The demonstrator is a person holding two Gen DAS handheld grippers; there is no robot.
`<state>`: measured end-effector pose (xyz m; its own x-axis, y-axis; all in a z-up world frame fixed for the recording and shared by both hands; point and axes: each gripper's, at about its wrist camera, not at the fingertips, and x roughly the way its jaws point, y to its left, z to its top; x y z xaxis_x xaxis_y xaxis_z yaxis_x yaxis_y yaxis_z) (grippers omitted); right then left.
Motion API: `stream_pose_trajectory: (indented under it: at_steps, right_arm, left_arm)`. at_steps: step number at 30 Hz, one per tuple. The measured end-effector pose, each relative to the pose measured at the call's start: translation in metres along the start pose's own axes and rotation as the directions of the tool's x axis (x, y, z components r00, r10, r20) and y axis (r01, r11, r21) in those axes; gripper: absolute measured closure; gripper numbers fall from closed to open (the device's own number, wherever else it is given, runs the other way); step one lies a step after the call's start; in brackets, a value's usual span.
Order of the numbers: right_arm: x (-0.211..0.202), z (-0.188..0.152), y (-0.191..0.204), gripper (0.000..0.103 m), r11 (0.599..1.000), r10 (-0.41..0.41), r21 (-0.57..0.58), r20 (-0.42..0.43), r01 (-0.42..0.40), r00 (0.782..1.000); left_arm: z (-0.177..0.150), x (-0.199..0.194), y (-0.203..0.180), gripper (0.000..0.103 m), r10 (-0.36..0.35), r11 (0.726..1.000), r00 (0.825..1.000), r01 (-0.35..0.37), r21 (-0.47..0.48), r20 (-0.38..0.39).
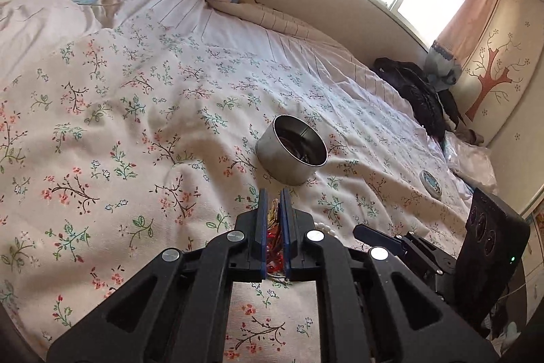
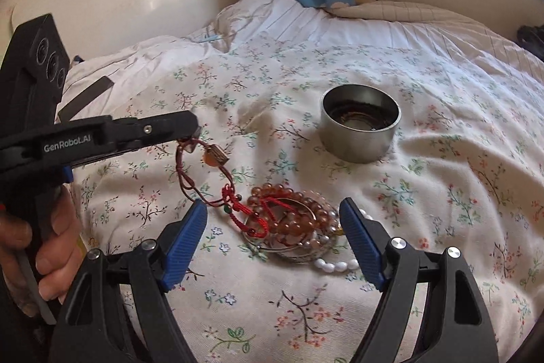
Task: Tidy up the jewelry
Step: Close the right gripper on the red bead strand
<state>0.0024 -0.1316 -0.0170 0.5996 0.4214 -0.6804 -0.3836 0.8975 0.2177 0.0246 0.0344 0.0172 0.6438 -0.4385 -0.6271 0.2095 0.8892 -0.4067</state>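
A round metal tin (image 2: 361, 131), open with jewelry inside, stands on the floral bedspread; it also shows in the left wrist view (image 1: 290, 154). My left gripper (image 1: 274, 201) is shut on a red cord bracelet (image 2: 207, 174) with a small charm and lifts one end; the left gripper shows in the right wrist view (image 2: 190, 130). A pile of amber bead bracelets (image 2: 292, 213), metal bangles and white beads (image 2: 335, 266) lies on the bed. My right gripper (image 2: 273, 220) is open, its blue pads either side of the pile, just short of it.
A small round lid (image 1: 430, 181) lies right of the tin. Dark clothing (image 1: 418, 94) is heaped at the bed's far right. Rumpled quilt and pillows (image 1: 51, 9) lie at the far left. A flat dark strip (image 2: 86, 99) lies on the white sheet.
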Motion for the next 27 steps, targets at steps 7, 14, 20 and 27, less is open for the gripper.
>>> stream_pose_trajectory:
  at_steps: [7,14,20,27]
  right_arm:
    - [0.033,0.001,0.023,0.057,0.992,0.011,-0.127,-0.099,-0.024,0.995]
    - [0.051,-0.001,0.019,0.096,0.992,0.027,-0.119,-0.172,-0.048,0.985]
    - [0.032,0.002,0.006,0.098,0.996,0.080,-0.025,-0.124,-0.084,0.989]
    - [0.046,0.005,0.018,0.040,0.994,0.059,-0.085,-0.144,-0.072,0.988]
  left_arm:
    - [0.002,-0.004,0.008,0.097,0.003,1.000,1.000,-0.002,-0.013,0.009]
    - [0.003,-0.003,0.012,0.097,0.006,1.000,1.000,-0.005,-0.014,0.009]
    - [0.004,-0.004,0.016,0.097,0.007,1.000,1.000,-0.007,-0.024,0.012]
    - [0.005,-0.004,0.017,0.096,0.011,1.000,1.000,-0.010,-0.028,0.018]
